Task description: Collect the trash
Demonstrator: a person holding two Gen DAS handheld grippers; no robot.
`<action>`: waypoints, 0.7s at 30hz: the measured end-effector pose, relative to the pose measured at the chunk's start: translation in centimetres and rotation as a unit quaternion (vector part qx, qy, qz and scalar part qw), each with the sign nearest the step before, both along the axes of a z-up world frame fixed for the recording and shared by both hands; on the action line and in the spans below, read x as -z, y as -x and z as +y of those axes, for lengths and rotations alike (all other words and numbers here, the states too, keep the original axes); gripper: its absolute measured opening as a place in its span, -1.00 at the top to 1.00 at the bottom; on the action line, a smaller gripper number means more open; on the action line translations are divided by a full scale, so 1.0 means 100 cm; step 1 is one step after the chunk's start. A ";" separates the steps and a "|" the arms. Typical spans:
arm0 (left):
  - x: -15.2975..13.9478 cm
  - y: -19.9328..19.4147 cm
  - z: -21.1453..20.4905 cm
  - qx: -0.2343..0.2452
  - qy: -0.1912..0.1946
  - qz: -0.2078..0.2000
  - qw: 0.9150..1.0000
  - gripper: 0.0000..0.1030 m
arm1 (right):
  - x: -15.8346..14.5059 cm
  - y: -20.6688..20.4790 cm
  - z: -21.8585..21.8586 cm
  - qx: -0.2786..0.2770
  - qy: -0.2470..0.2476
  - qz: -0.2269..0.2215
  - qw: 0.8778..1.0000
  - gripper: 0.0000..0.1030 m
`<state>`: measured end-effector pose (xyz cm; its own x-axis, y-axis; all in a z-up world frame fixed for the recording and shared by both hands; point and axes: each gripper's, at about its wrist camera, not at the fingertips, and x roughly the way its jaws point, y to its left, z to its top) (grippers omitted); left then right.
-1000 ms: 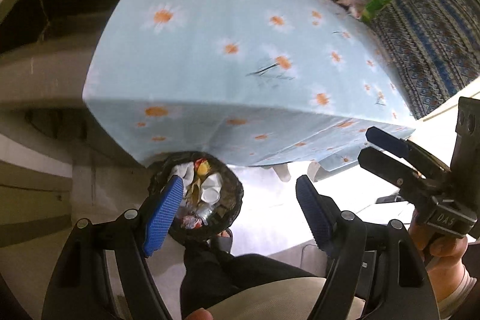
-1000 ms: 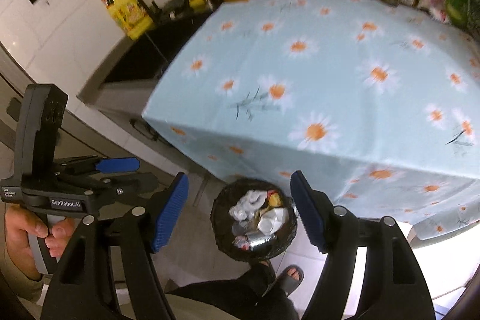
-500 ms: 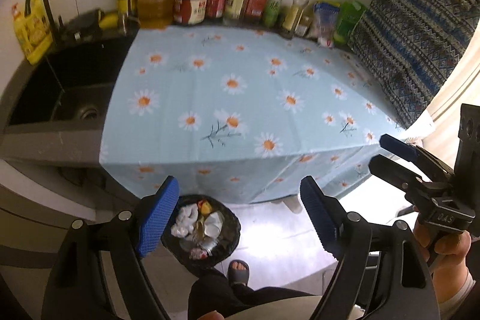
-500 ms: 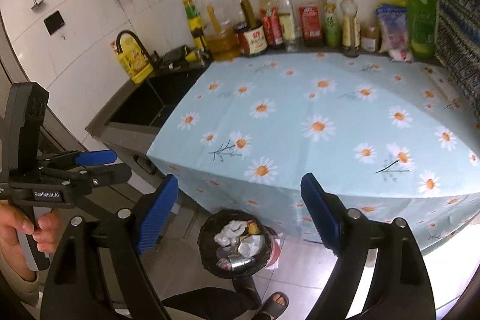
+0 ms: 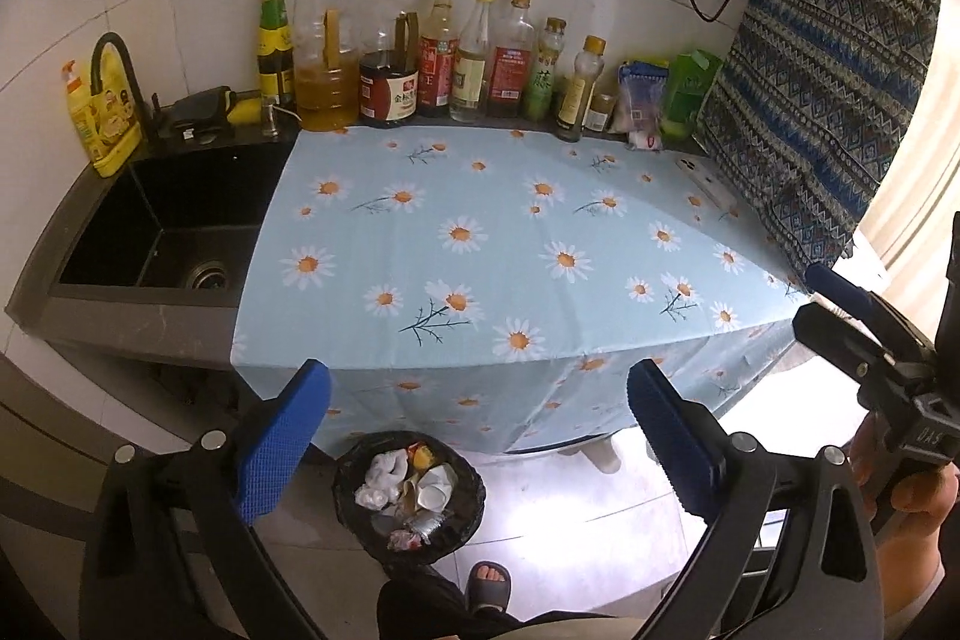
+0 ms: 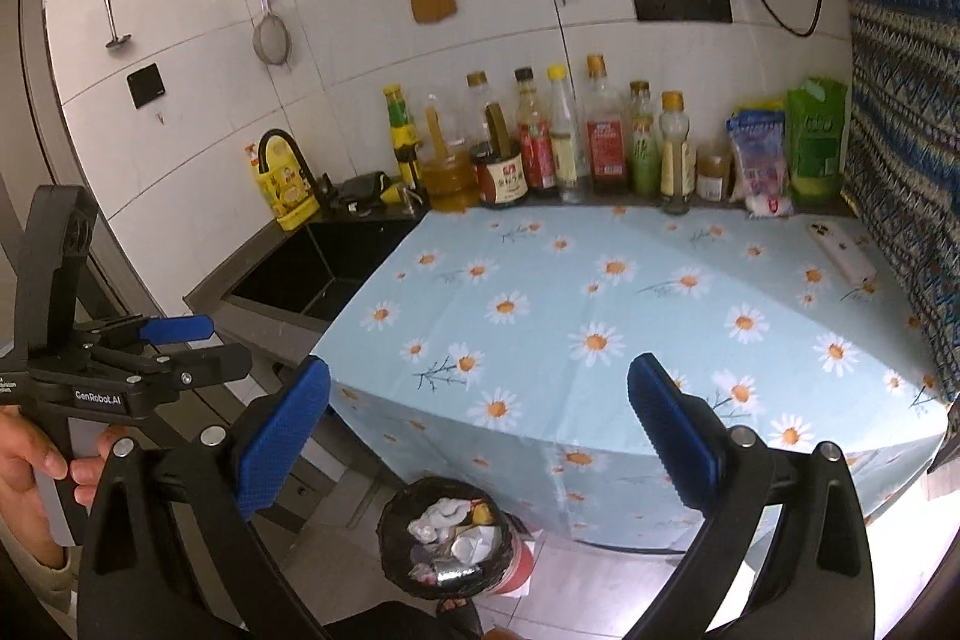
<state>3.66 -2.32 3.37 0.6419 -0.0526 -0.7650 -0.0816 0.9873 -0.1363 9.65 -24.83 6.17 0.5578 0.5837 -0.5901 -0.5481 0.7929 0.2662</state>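
A black-lined trash bin (image 5: 343,496) stands on the floor below the front edge of the daisy-cloth table (image 5: 480,244). It holds crumpled paper, white cups and foil trash (image 5: 414,484). My left gripper (image 5: 477,382) hangs high above the bin, its jaws opening with nothing between the blue pads. My right gripper (image 6: 480,370) is likewise raised, its jaws opening and empty. In the right wrist view the bin (image 6: 387,532) with its trash (image 6: 456,526) lies low between the fingers. Each view shows the other gripper held in a hand at its edge: the right gripper (image 5: 831,307) and the left gripper (image 6: 204,346).
A black sink (image 5: 180,220) adjoins the table on the left. Several sauce bottles (image 5: 450,58) and packets line the back wall. A patterned cloth (image 5: 828,100) hangs on the right, with a power strip (image 6: 840,250) near it. A sandalled foot (image 5: 489,583) stands by the bin.
Both grippers have risen and tilted up, so the views now take in the whole tabletop and wall. Both pairs of jaws have spread wider. The bin looks smaller and lower.
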 end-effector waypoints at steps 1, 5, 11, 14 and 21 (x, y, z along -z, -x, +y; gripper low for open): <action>-0.001 0.001 0.000 -0.001 0.001 0.001 1.000 -0.87 | -0.001 0.000 -0.001 0.000 -0.001 0.000 1.000 -0.91; -0.004 0.004 0.000 -0.009 0.004 -0.002 1.000 -0.87 | -0.002 -0.001 -0.004 -0.001 -0.004 0.000 1.000 -0.91; -0.013 0.006 -0.001 -0.018 -0.006 -0.014 1.000 -0.87 | -0.002 -0.001 -0.009 0.000 -0.005 0.001 1.000 -0.91; -0.013 0.005 -0.001 -0.021 -0.007 -0.012 1.000 -0.87 | -0.004 0.000 -0.012 0.002 -0.005 -0.003 1.000 -0.91; -0.012 0.006 0.001 -0.025 -0.007 -0.009 1.000 -0.87 | -0.002 0.000 -0.013 0.008 -0.002 0.003 1.000 -0.91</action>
<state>3.10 -2.22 4.62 0.6574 -0.0095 -0.7535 -0.1283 0.9839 -0.1244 9.61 -26.09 6.34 0.5635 0.5768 -0.5914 -0.5337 0.8006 0.2724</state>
